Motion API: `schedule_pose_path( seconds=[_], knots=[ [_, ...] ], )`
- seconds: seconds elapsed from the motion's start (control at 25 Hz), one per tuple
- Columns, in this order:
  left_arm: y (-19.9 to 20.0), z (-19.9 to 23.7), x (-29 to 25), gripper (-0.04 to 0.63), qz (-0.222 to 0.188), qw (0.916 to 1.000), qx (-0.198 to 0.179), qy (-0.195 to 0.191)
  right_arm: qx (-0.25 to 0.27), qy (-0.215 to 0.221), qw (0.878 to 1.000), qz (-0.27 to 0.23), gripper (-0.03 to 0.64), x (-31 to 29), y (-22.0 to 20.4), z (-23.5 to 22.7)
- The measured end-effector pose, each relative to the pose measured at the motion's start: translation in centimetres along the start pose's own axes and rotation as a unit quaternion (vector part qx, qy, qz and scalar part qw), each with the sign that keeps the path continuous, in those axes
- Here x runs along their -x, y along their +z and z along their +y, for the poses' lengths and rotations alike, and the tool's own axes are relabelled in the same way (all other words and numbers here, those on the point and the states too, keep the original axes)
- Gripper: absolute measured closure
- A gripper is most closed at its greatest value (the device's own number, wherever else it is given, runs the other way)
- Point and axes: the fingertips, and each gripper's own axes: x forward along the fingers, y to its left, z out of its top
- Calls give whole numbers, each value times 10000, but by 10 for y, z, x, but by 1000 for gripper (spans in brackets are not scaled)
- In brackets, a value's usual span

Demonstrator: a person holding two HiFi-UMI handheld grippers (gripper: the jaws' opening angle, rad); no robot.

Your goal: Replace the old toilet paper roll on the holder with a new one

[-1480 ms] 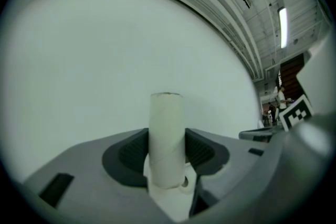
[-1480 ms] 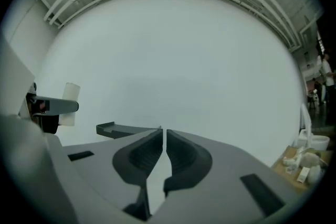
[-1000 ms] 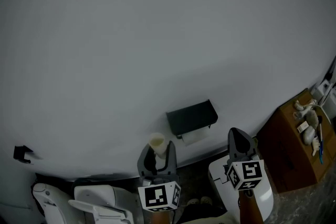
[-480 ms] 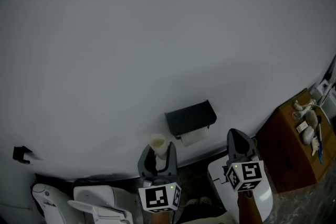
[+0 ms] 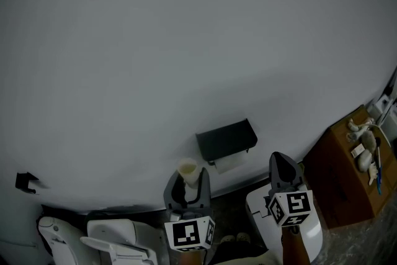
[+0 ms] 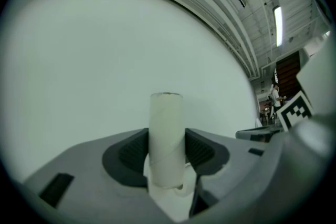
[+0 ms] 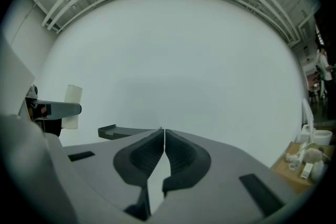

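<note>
The left gripper (image 6: pixel 168 150) is clamped on a pale, empty cardboard tube (image 5: pixel 187 170). The tube stands upright between the two ribbed pads and rises well above them. I judge this tube to be the core of the old toilet paper roll. It is now away from the black, box-shaped metal holder (image 5: pixel 226 140) on the grey wall (image 5: pixel 186 40); in the head view it is below the holder and a little to its left, without touching it. The right gripper (image 7: pixel 164 136) has its jaws pressed together with nothing between them, and it points level toward the wall, to the right of the holder. Under the holder's cover a small white piece of paper (image 5: pixel 229 162) shows, but I cannot tell whether it is a leftover sheet or the edge of a roll. So the first part of the task looks done, because the old core is off the holder and is carried in the left gripper. What is left, as far as I can judge, is to put this tube away, to fetch a new roll and to set it on the holder. I see no full new roll for certain in any view. The brown wooden cabinet (image 5: pixel 344 174) at the right carries some small pale things, but they are too small to name. A white toilet (image 5: pixel 111 236) stands at the lower left, and a rounded white object (image 5: pixel 310 234) lies under the right gripper.
</note>
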Motion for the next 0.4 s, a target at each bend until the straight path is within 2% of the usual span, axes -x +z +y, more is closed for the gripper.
schedule_pose_path(
  seconds=[0.4],
  knots=[
    [4,-1,-5,391,-60,10000,-49,-35,30,16,10000,21,592,-7,-1,-2]
  ],
)
